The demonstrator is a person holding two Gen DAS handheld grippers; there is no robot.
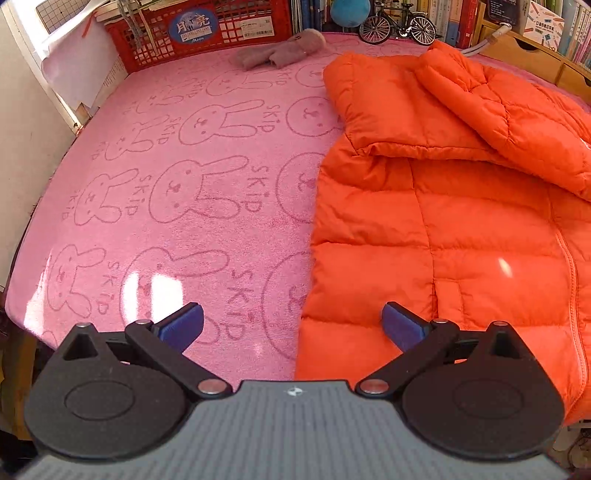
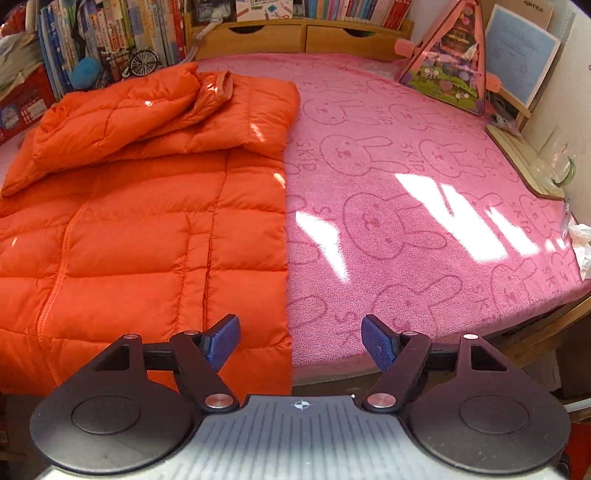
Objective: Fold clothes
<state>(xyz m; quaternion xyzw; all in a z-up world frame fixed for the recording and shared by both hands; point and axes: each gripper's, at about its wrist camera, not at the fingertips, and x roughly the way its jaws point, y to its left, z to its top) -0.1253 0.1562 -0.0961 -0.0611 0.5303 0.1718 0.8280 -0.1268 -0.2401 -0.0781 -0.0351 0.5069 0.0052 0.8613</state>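
Observation:
An orange puffer jacket [image 1: 443, 221] lies zip-up on a pink rabbit-print towel [image 1: 177, 192], its sleeves folded across the upper chest. My left gripper [image 1: 291, 325] is open and empty, hovering above the jacket's near left hem corner, its right pad over the jacket. In the right wrist view the jacket [image 2: 147, 221] fills the left half of the pink towel [image 2: 406, 206]. My right gripper [image 2: 301, 341] is open and empty above the jacket's near right hem corner, its left pad over the jacket.
A red crate [image 1: 192, 33], a plush toy [image 1: 280, 51], a model bicycle [image 1: 399, 24] and books line the far edge. A triangular pink toy [image 2: 450, 62], a wooden stand [image 2: 517, 155] and a glass jar [image 2: 554, 166] stand at the right.

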